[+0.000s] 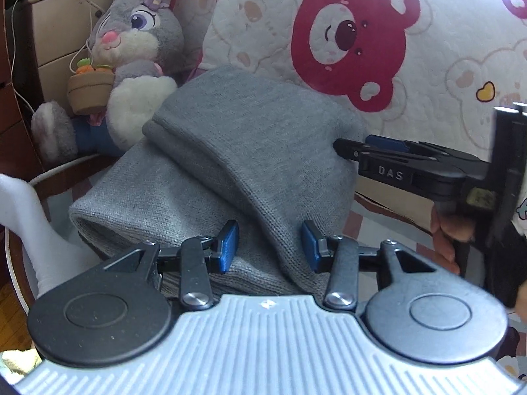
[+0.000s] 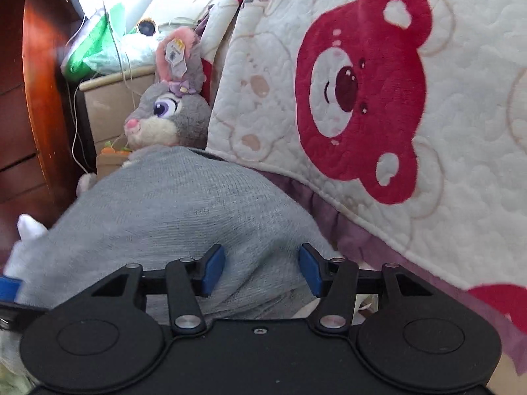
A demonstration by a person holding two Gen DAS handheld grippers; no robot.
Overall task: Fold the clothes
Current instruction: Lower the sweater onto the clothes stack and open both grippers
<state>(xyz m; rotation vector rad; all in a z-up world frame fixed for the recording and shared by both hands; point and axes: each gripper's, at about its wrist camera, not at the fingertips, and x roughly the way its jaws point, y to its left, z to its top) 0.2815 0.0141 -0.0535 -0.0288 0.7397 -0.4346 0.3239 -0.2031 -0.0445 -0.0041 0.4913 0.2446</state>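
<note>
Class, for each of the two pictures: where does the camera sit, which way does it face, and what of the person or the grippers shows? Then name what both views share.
Left wrist view: sits on the left gripper, looks forward and down over the folded grey knitted garment; the right gripper and a hand show at right.
Right wrist view: sits on the right gripper, facing the same garment.
Shared: garment, grey plush rabbit, cream quilt with red bear.

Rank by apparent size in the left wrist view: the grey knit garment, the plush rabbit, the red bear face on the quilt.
1. grey knit garment, largest, though nearest the camera.
2. plush rabbit and red bear face look alike in size; not ranked.
</note>
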